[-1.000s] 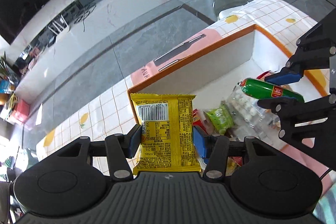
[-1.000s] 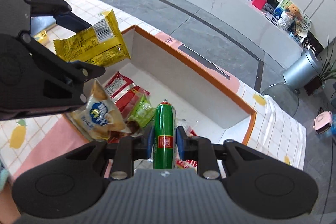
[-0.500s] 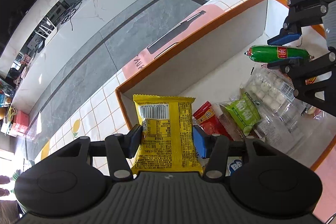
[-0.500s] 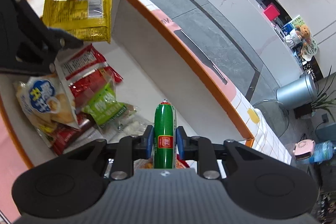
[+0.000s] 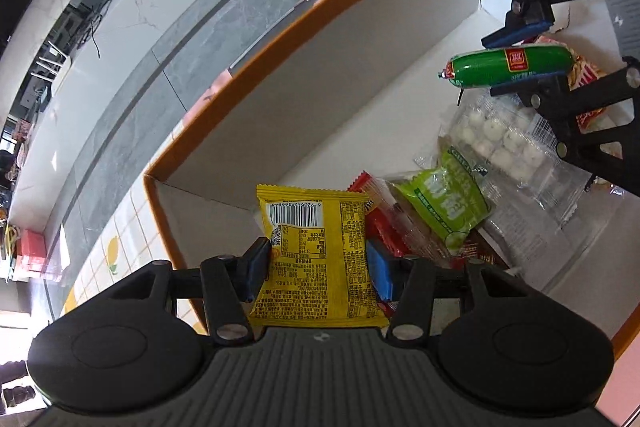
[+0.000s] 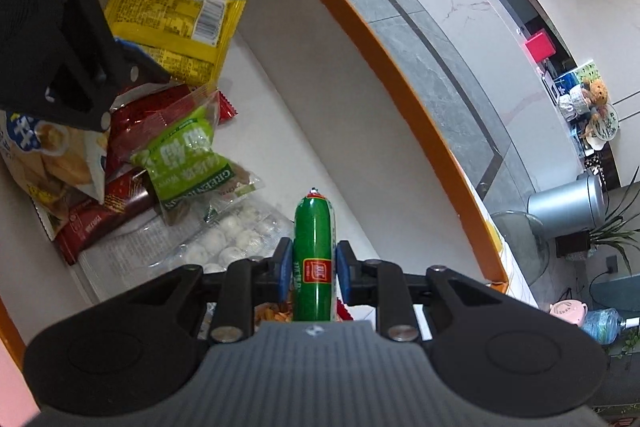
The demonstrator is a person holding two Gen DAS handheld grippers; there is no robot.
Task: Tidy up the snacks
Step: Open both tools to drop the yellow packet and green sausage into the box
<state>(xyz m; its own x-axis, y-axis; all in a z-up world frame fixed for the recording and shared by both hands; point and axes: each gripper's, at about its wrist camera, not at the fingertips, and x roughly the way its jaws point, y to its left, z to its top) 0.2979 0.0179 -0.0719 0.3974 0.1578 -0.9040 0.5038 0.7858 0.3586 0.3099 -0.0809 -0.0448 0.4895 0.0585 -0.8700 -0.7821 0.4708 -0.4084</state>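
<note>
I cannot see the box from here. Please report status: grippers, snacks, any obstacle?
Left gripper shut on yellow packet. Right gripper shut on green sausage. Both over orange-rimmed box. Snack pile below, green packet on top.

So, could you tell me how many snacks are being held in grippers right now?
2. The left gripper is shut on the yellow packet over the box's near corner; the right gripper is shut on the green sausage above the loose snacks. Others lie in the box unheld.

The yellow packet [image 5: 318,255] has its lower edge hidden behind the left hand-held gripper [image 5: 316,263]. Its print is too small to read. The red wrappers [image 6: 120,195] lie mostly buried under other packets.
</note>
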